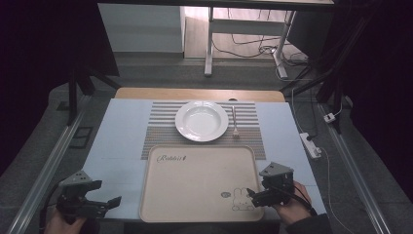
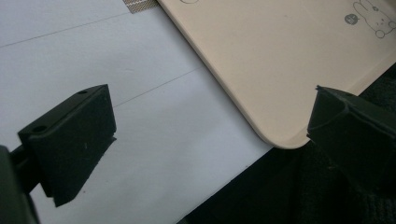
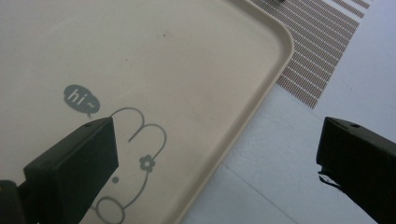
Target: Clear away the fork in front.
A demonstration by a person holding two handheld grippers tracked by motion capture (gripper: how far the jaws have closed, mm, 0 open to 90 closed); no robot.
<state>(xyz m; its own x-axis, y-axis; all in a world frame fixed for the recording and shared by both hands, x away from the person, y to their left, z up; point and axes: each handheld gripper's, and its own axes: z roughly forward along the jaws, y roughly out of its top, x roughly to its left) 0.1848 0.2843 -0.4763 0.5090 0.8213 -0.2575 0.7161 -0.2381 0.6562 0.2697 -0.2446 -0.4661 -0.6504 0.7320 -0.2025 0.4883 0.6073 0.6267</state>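
Note:
A beige tray (image 1: 195, 170) with a rabbit drawing lies at the near middle of the table. Beyond it a white plate (image 1: 201, 121) rests on a striped placemat (image 1: 160, 131), with a fork (image 1: 234, 123) to its right. My left gripper (image 1: 104, 193) is open and empty over the pale table cover, just left of the tray's near left corner (image 2: 275, 135). My right gripper (image 1: 255, 184) is open and empty at the tray's near right corner; in the right gripper view one jaw stands over the rabbit drawing (image 3: 140, 163) and the other outside the tray's rim (image 3: 261, 93).
The pale table cover (image 1: 117, 146) has bare room on both sides of the tray. A white power strip (image 1: 310, 145) lies on the floor to the right, and metal rails run along both sides. The table's near edge (image 2: 233, 182) is close under the left gripper.

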